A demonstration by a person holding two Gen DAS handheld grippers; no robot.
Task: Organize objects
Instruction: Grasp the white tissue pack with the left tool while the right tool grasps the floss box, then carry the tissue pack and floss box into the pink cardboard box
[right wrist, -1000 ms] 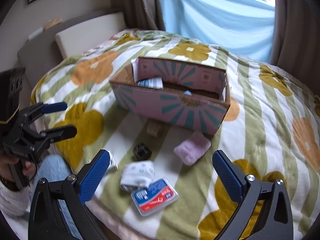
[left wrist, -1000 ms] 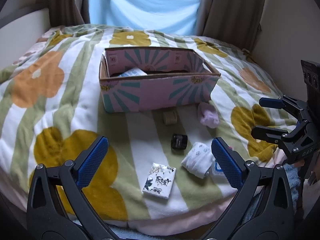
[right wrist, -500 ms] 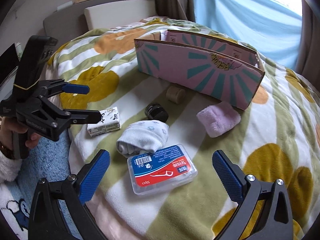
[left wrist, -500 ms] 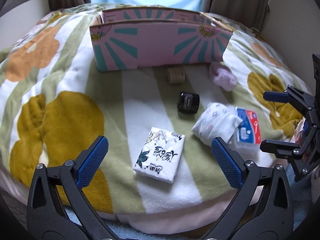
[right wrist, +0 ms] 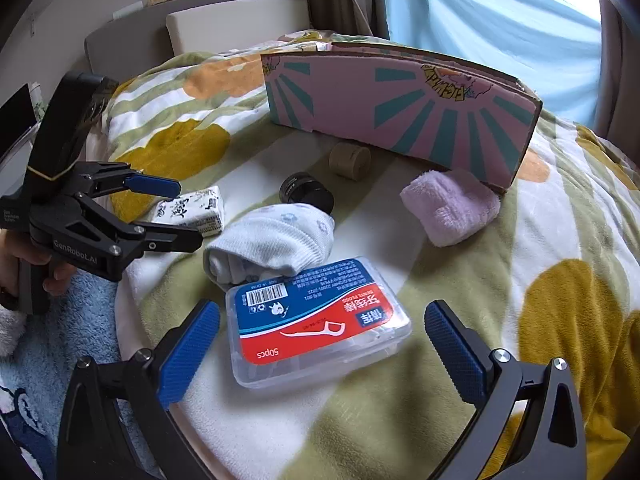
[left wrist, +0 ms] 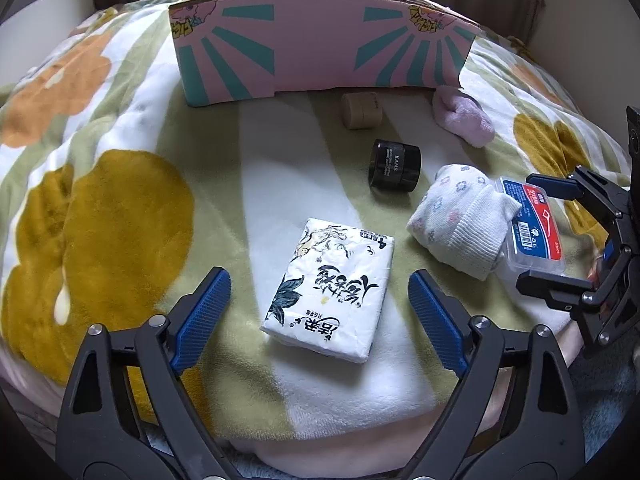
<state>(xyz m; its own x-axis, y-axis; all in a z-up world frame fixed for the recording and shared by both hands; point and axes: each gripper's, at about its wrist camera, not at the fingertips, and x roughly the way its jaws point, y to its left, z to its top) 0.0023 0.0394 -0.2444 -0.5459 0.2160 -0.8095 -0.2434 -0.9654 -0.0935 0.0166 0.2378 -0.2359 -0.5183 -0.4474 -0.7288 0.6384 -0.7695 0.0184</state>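
Dropped in close on the bed since the earlier frames, left gripper (left wrist: 320, 308) with jaws just closing in a bit yet not touching the tissue pack (left wrist: 330, 290) between them, right gripper (right wrist: 322, 344) wide open around the floss box (right wrist: 320, 320), gripping nothing. Guessing light and squishy for the pack, so best pinched across the long sides; hard, slick and light for the clear box, so best squeezed on the flat side walls. No seeing inside the pink box (left wrist: 320, 46) from here, and partly hidden floss box behind the sock roll (left wrist: 460, 220) in the left view.
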